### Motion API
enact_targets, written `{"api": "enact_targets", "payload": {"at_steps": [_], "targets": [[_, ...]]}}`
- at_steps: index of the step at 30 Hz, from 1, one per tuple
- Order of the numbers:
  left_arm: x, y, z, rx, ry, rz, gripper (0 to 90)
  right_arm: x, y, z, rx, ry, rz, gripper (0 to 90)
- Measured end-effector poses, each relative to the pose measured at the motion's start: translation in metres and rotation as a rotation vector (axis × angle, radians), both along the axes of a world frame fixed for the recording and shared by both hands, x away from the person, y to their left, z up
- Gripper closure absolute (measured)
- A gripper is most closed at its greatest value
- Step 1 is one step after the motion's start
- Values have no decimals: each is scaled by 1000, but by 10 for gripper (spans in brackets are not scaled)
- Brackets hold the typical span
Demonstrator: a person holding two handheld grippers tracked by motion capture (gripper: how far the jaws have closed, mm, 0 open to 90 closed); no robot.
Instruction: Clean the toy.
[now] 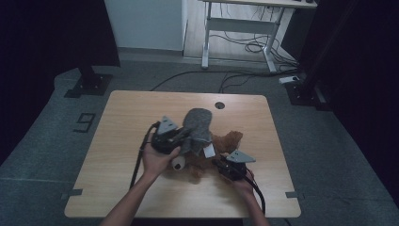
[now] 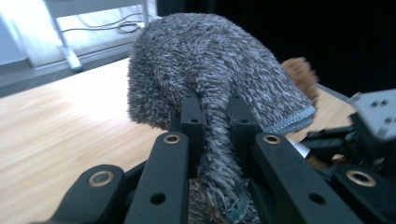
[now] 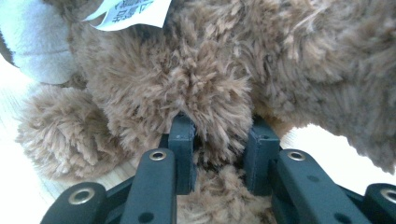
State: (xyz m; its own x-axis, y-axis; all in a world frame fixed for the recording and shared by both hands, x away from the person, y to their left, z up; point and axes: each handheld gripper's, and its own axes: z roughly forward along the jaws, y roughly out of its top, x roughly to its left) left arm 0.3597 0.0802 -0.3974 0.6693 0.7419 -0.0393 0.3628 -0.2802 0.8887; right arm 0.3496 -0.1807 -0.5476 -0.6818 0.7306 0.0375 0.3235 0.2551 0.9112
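step: pulling grey fuzzy garment (image 2: 210,70) off brown plush toy (image 3: 210,88) mid-counter (image 1: 122,122) | left gripper (image 2: 211,112) fingers clamped on garment fold | right gripper (image 3: 219,135) fingers clamped on toy fur | advice: anchor toy, pull garment steadily

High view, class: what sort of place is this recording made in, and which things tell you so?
Probably a lab or test room: a bare wooden table on grey floor, a height-adjustable desk with loose cables behind, and dark stand bases.

1 overhead camera looks down the table (image 1: 141,108); 2 close gripper cameras share its brown plush toy (image 3: 196,93).
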Motion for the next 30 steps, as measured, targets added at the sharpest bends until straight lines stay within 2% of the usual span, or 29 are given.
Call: {"api": "enact_targets", "payload": {"at_steps": [1, 2, 3, 4, 5, 6, 7, 8, 10, 14, 15, 20, 21, 26, 27, 28, 30], "targets": [[4, -17, 2, 7, -3, -21, 802, 0, 0, 0, 0, -2, 0, 694], [4, -17, 2, 7, -3, -21, 802, 0, 0, 0, 0, -2, 0, 694], [8, -33, 5, -4, -1, -43, 802, 0, 0, 0, -1, -3, 1, 694], [8, -33, 5, -4, -1, -43, 802, 0, 0, 0, -1, -3, 1, 694], [11, -48, 7, -7, -4, -73, 802, 0, 0, 0, -1, -3, 1, 694], [11, -48, 7, -7, -4, -73, 802, 0, 0, 0, -1, -3, 1, 694], [13, -60, 5, 15, -6, -80, 802, 0, 0, 0, -1, -1, 1, 694], [13, -60, 5, 15, -6, -80, 802, 0, 0, 0, -1, -1, 1, 694], [18, -74, -3, 36, 26, -90, 801, 0, 0, 0, -1, -5, 1, 694], [25, -86, -23, 102, 77, -78, 798, 0, 0, 0, -2, -5, -2, 694], [27, -87, -31, 124, 103, -73, 794, -1, 1, 0, -1, -1, -6, 695], [27, -81, -35, 136, 104, -45, 794, 0, 1, 0, 1, 3, -9, 695], [25, -73, -33, 152, 92, -33, 794, 0, 1, 0, -1, 1, -8, 695], [21, -58, -33, 170, 79, -16, 794, -1, 2, 0, -3, -1, -10, 695], [17, -48, -33, 192, 54, 1, 794, -1, 2, 0, -2, -1, -12, 695], [17, -48, -33, 192, 54, 1, 794, -1, 2, 0, -2, -1, -12, 695], [15, -37, -31, 186, 37, 27, 794, -1, 1, 0, -2, -1, -13, 697]]}}
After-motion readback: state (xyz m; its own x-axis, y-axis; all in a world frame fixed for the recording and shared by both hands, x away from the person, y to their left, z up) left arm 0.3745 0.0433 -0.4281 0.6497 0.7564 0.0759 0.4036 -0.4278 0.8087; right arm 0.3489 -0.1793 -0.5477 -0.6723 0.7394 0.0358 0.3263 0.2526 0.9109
